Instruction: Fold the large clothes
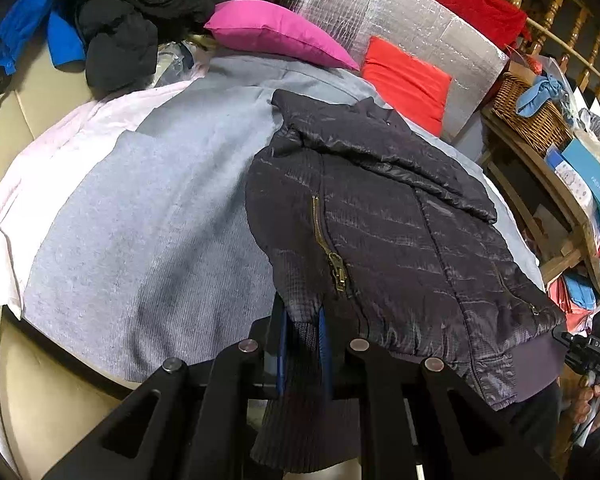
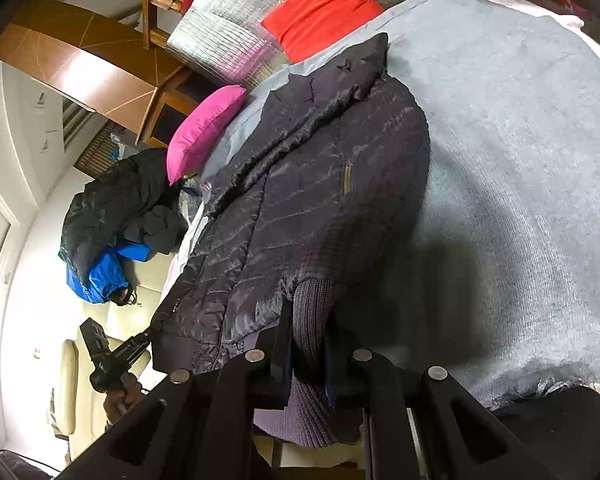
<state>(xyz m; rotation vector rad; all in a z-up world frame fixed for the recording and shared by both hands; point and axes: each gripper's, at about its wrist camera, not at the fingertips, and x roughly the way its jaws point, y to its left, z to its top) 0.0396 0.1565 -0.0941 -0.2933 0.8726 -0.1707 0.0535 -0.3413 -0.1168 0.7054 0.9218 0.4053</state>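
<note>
A dark quilted puffer jacket (image 1: 396, 232) lies flat on a grey blanket (image 1: 140, 220), collar away from me, brass pocket zip showing. My left gripper (image 1: 303, 320) is shut on the ribbed hem at the jacket's near left corner, and the knit hangs down between the blue pads. In the right wrist view the same jacket (image 2: 300, 200) stretches away, and my right gripper (image 2: 310, 320) is shut on the ribbed hem at the other corner. Each view catches the other gripper in a hand: the right one (image 1: 588, 350), the left one (image 2: 112, 356). The hem is lifted slightly between them.
A pink cushion (image 1: 276, 32) and a red cushion (image 1: 408, 80) lean on a silver foil panel (image 1: 400, 12) at the far end. Dark and blue clothes (image 1: 112, 28) are piled at the far left. A wicker basket (image 1: 528, 112) and boxes crowd a wooden shelf on the right.
</note>
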